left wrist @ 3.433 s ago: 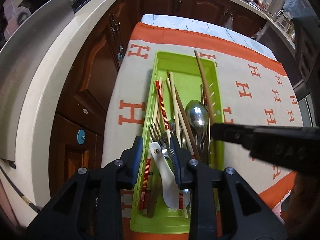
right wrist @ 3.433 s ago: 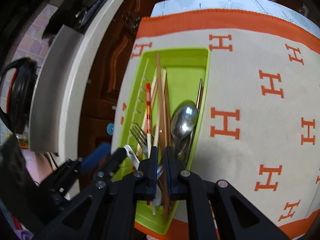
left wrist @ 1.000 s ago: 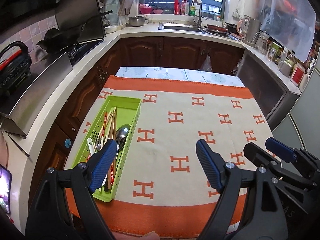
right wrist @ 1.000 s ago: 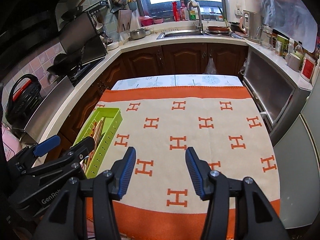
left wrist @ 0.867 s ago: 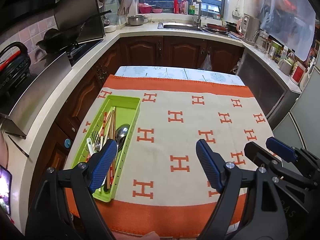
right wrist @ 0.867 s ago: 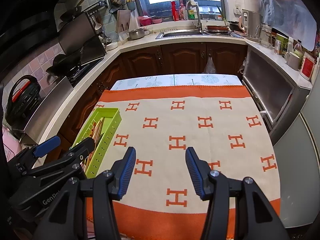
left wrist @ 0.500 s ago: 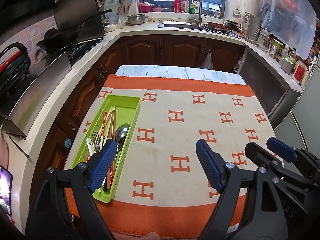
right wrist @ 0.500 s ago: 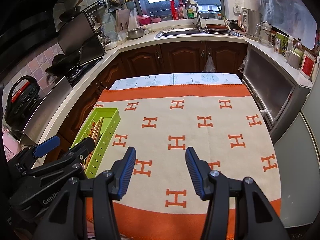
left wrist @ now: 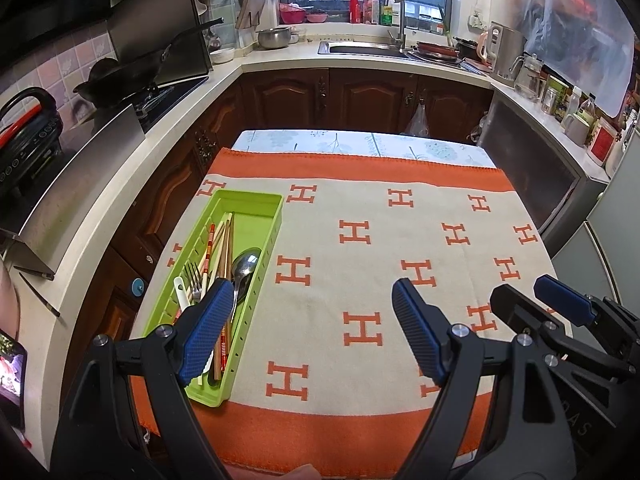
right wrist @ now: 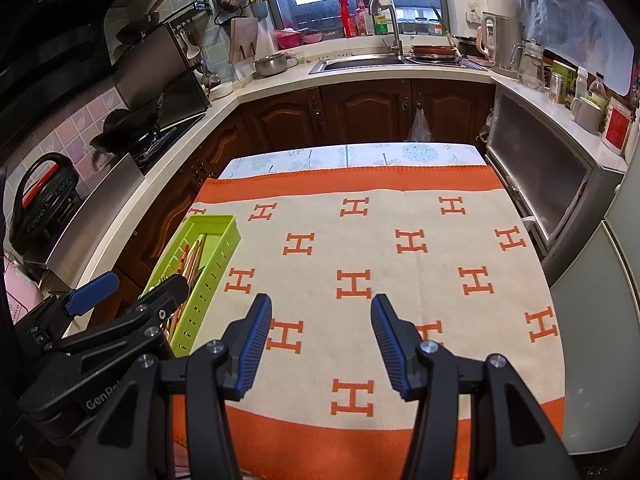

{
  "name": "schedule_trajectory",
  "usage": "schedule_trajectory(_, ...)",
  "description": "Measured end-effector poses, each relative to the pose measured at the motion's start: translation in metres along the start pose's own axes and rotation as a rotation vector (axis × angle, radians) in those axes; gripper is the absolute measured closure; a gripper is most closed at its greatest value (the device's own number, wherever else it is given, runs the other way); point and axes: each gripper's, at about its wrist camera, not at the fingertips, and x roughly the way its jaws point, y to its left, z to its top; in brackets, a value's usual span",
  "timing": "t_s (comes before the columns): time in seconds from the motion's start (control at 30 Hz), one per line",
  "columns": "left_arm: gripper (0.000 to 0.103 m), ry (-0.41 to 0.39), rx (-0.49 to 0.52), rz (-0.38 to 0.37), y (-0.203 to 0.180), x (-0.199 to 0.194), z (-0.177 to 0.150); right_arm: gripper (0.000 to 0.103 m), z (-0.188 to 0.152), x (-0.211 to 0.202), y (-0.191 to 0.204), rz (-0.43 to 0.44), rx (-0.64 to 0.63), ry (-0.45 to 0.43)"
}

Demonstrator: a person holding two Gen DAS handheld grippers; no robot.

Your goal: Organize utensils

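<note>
A lime-green utensil tray (left wrist: 256,204) (right wrist: 224,240) lies along the left side of the table. Inside it lie chopsticks (left wrist: 224,240), a metal spoon (left wrist: 245,264), a fork (left wrist: 194,280) and a white spoon (left wrist: 181,292), all lengthwise. My left gripper (left wrist: 312,320) is open and empty, held high over the table's near edge, its left finger overlapping the tray's near end in the view. My right gripper (right wrist: 320,332) is open and empty above the near middle of the cloth. Each gripper also shows in the other's view: the right gripper (left wrist: 560,320), the left gripper (right wrist: 100,304).
The table wears a cream cloth with orange H marks and an orange border (left wrist: 360,420). Kitchen counters wrap around it: a stove with a wok (left wrist: 120,80) at left, a sink (left wrist: 360,48) at the back, jars and a kettle (left wrist: 504,56) at right. A fridge (right wrist: 600,320) stands right.
Both grippers, earlier down in the tray among the utensils with the right one shut, have lifted back over the table's near edge and stand open. In the last second nothing has visibly moved.
</note>
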Motion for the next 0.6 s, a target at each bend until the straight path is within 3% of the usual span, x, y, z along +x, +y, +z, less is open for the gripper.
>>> schedule_trajectory(0.6,0.023,0.012,0.002,-0.003,0.0076,0.0075,-0.0033,0.051,-0.0015,0.0018,-0.0007,0.001,0.004,0.002)
